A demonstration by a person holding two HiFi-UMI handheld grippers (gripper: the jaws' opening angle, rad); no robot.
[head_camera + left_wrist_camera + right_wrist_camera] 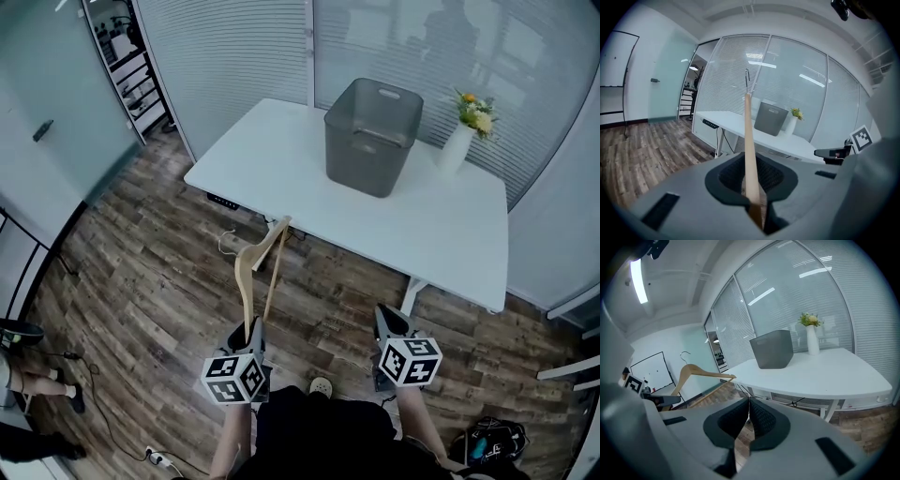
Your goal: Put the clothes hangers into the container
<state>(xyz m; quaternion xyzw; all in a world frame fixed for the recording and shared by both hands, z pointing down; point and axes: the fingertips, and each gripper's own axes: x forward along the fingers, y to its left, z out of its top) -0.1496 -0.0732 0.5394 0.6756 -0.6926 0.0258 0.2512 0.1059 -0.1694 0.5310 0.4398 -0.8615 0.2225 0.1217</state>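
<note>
Carry step, I'd say. I've got one wooden hanger (245, 284) in the left gripper (253, 330) and I'm standing on the wood floor, short of the table (272, 159). The grey container (372, 136) sits on the tabletop at about 1 o'clock from me in the head view, well apart from the hanger. There's a white vase (457, 147) of flowers just beside it on its 3 o'clock side. From here I can't see anything inside the container.

Left jaws are pinching the hanger down near the end of one arm. In the left gripper view the wood runs straight up out of the jaws toward 12 o'clock, with the metal hook at the far tip. In the head view the rest of the hanger sticks out ahead of the gripper, leaning a bit toward 1 o'clock, with its top corner hanging just short of the table's near edge.

The right gripper (748, 404) has its jaws pressed together on nothing. It sits low at my 5 o'clock in the head view.

Next move as I read it is to step up to the table, lift the left gripper so the far end clears the container's rim, tip the hook end into the opening, then let go. The hanger is long and held by one end, so I'd guess it could swing or catch the rim if I rush. I'd also keep it clear of the vase.
</note>
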